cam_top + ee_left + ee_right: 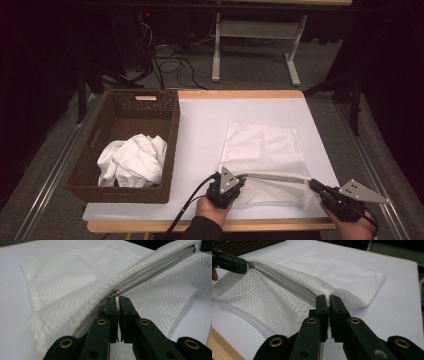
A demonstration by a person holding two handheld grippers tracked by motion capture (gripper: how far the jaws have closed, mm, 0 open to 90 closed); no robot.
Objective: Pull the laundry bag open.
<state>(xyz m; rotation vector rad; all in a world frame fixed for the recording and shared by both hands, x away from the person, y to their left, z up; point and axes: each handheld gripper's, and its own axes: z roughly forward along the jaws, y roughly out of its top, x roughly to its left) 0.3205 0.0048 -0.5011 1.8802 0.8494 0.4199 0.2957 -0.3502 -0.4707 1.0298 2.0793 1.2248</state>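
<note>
Fingers pinched — left gripper (117,300) on zipper pull (115,293), right gripper (328,298) on mesh bag (347,277).

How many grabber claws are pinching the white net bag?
2. The left gripper pinches the zipper pull of the mesh bag; the right gripper clamps the bag's other zipper end, near the table's front edge.

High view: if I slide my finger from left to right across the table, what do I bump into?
Brown wicker basket → crumpled white cloth inside it → left gripper, shut on the zipper pull → white mesh laundry bag → right gripper, shut on the bag's corner.
</note>
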